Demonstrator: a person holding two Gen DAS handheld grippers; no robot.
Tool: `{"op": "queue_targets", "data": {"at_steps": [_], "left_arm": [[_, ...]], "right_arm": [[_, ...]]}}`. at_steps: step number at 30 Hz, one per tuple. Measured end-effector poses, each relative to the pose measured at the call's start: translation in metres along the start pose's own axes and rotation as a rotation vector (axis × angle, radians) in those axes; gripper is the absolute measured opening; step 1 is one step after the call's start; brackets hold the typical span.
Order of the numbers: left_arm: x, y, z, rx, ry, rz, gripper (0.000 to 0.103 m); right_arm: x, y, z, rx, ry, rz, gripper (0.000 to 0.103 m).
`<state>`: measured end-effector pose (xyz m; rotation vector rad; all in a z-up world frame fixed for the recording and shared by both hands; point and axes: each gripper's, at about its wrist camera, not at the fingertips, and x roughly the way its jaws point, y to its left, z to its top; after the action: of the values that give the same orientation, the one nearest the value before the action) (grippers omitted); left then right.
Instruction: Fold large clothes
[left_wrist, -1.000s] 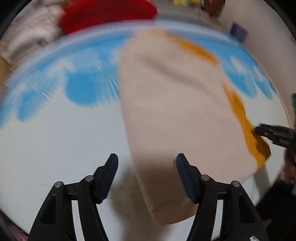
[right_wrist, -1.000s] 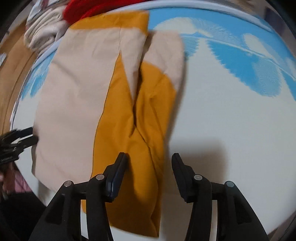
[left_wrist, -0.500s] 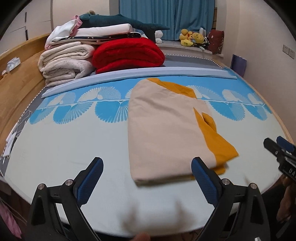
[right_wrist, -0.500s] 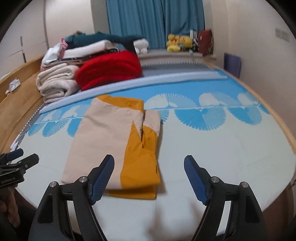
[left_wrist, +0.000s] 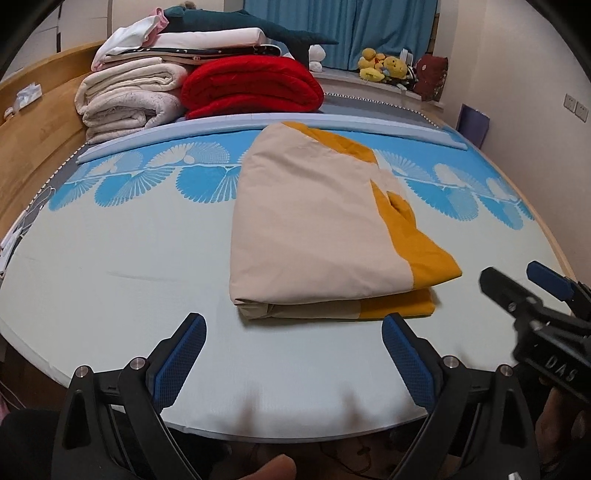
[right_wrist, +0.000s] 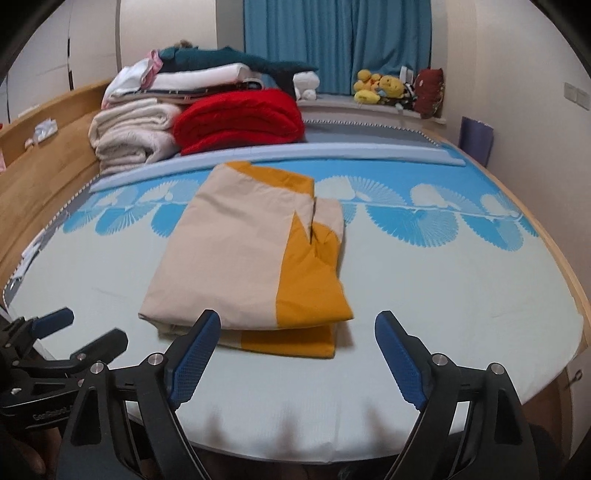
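The bed (left_wrist: 110, 280) fills the room, its pale sheet printed with a band of blue fan shapes toward the far side and a wooden frame along the left. On the middle of it lies the folded garment (left_wrist: 314, 236), a beige and mustard-yellow piece doubled into a thick rectangle, its beige part on the left and the yellow strip down the right, with the layered fold edges facing the near side. From the right-hand camera the same folded garment (right_wrist: 236, 266) sits a little left of centre, flat on the sheet.

At the far left of the bed stands a stack of cream blankets (left_wrist: 125, 99) with white and dark bedding piled on top, and just beside it a red blanket (left_wrist: 251, 86), rolled thick. Blue curtains (right_wrist: 332, 44) hang behind, with yellow plush toys (right_wrist: 376, 86) on the ledge beneath them.

The left tongs (left_wrist: 293, 354) hang over the near edge of the bed, spread wide and holding nothing, near the garment's near edge but apart from it. The right tongs (right_wrist: 297, 352) are likewise spread and empty, just short of the garment's yellow corner.
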<state>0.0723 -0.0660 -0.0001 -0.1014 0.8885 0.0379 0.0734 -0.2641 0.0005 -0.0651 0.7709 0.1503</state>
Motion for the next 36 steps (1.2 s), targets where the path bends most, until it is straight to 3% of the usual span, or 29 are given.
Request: {"op": "queue_targets", "data": {"at_steps": [10,36], "left_arm": [[0.008,0.01,0.002,-0.05,0.024,-0.005,0.095],[0.01,0.008,0.002,-0.026,0.011,0.003,0.095]], "right_arm": [[0.026,0.02,-0.001,-0.031,0.051,-0.001,0.086],[0.032,0.018,0.002,-0.034,0.041,-0.006,0.086]]}}
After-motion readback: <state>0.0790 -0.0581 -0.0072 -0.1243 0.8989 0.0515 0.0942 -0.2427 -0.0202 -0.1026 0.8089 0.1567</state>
